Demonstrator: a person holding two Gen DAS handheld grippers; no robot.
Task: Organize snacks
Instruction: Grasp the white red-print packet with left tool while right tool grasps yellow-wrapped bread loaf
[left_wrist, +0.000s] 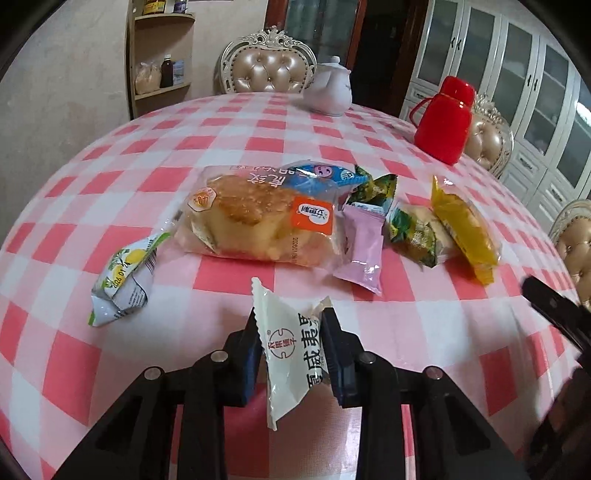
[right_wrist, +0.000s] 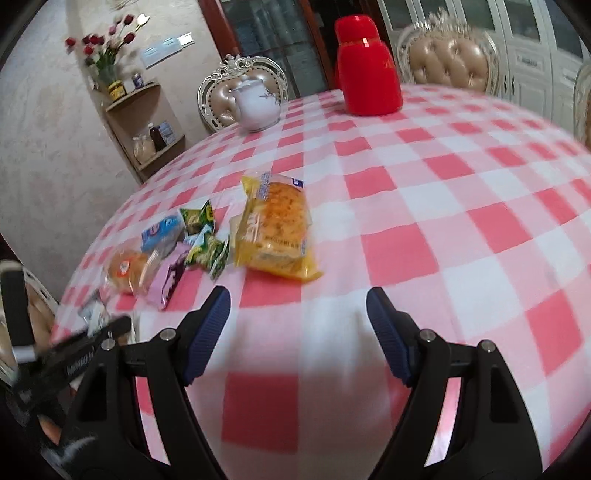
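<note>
From the left wrist view, the left gripper has its two blue pads closed nearly together on a white snack packet with red and black printing; the packet stands between the pads with its long axis running away from the camera, one crimped end pointing toward the far pile and the other hanging back under the gripper. Ahead on the pink-checked tablecloth lies a large bread bag, long axis across the view. Left of it, apart, sits a small lemon-print packet, tilted, long axis slanting from near left to far right. A blue packet leans on the bread's far right corner, a pink packet lies just beside the bread's right end, pointing toward the camera, then green packets and a yellow cake packet further right. A white teapot and a red thermos stand at the far edge. From the right wrist view, the right gripper hovers over bare cloth with its fingers spread wide and nothing between them. The yellow cake packet lies beyond the left finger, long axis running away from the camera. The snack pile sits to its left, blurred.
</note>
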